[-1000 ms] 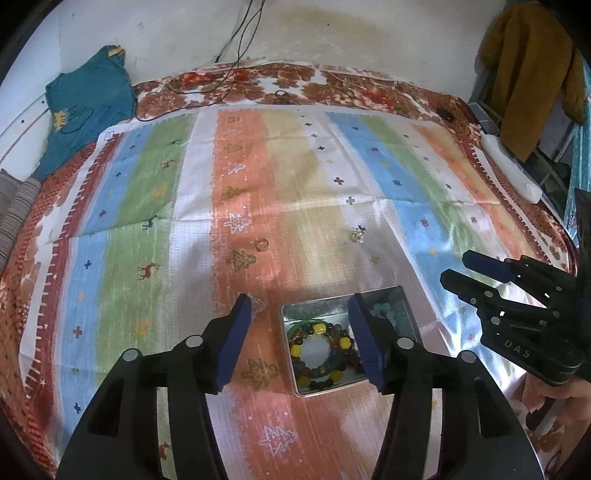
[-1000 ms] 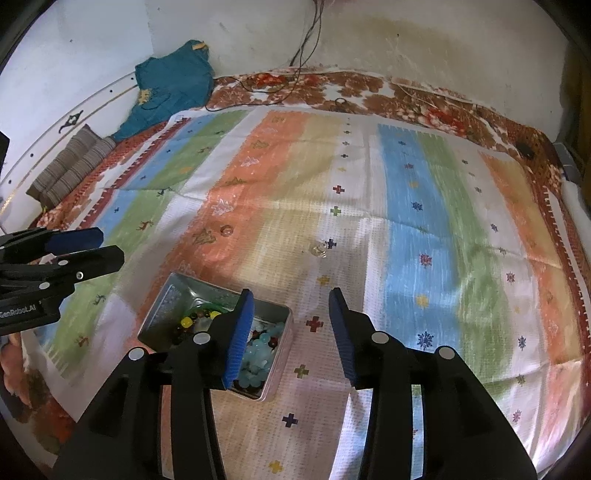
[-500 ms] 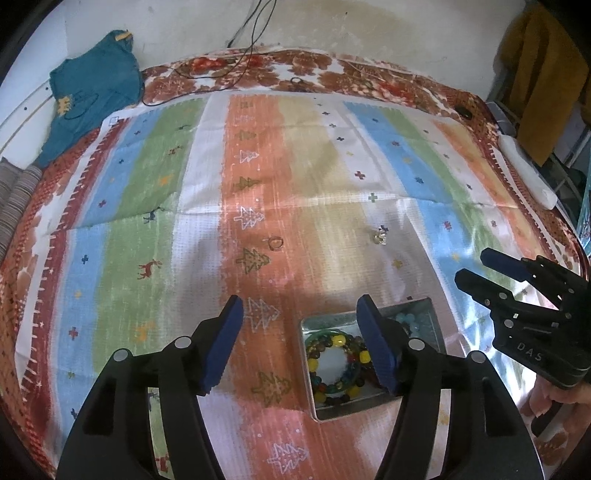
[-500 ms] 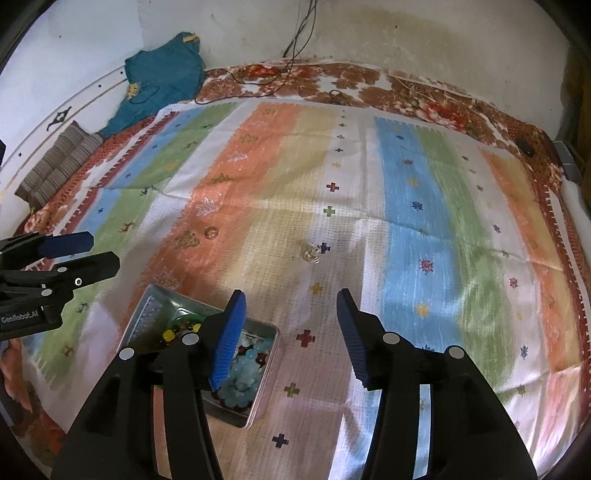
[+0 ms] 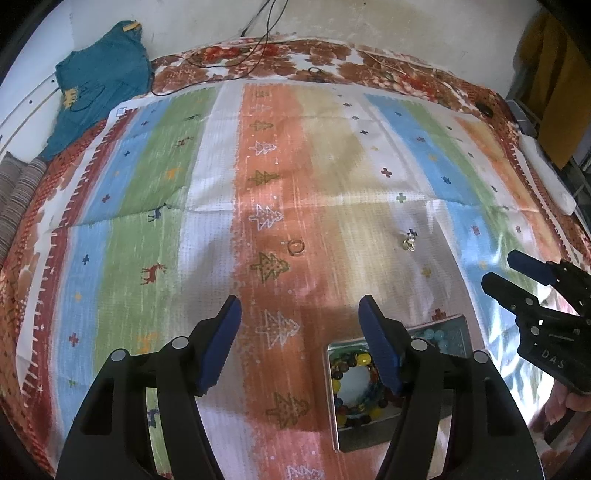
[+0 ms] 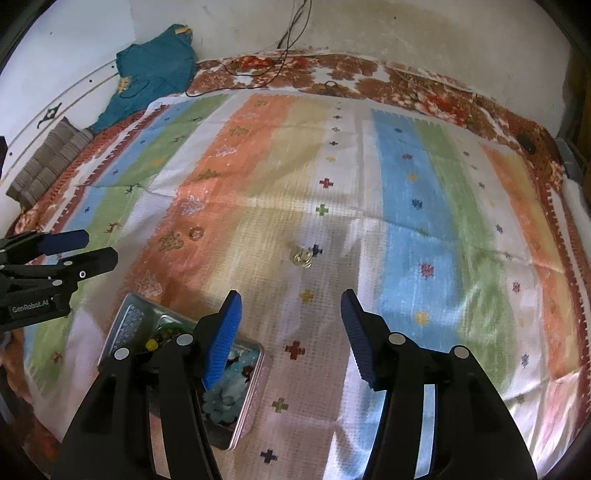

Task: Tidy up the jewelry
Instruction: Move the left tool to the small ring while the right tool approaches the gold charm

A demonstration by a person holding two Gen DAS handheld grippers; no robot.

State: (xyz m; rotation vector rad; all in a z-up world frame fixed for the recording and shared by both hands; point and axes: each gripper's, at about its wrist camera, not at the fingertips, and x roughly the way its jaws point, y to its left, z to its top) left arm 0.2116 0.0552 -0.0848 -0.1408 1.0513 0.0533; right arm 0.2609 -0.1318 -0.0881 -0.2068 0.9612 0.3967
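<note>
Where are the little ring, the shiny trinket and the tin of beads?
ring (image 5: 296, 246): left wrist view, on its band.
shiny trinket (image 6: 303, 257): right wrist view, its middle.
tin of beads (image 6: 127, 326): right wrist view, its wall.

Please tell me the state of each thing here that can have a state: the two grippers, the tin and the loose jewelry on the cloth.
Left gripper: jaws opening, nothing between.
Right gripper: jaws opening, nothing between.
Tin: lidless, holds beads.
Ring: loose on cloth.
Small trinket: loose on cloth.

We see a striped cloth (image 5: 207, 206) spread across the frame, over a floral bedspread (image 5: 332, 66) along the top; behind it a stained pale wall (image 6: 424, 33); a teal garment (image 5: 99, 85) lies upper left; black cables (image 6: 284, 44) trail down the wall.
</note>
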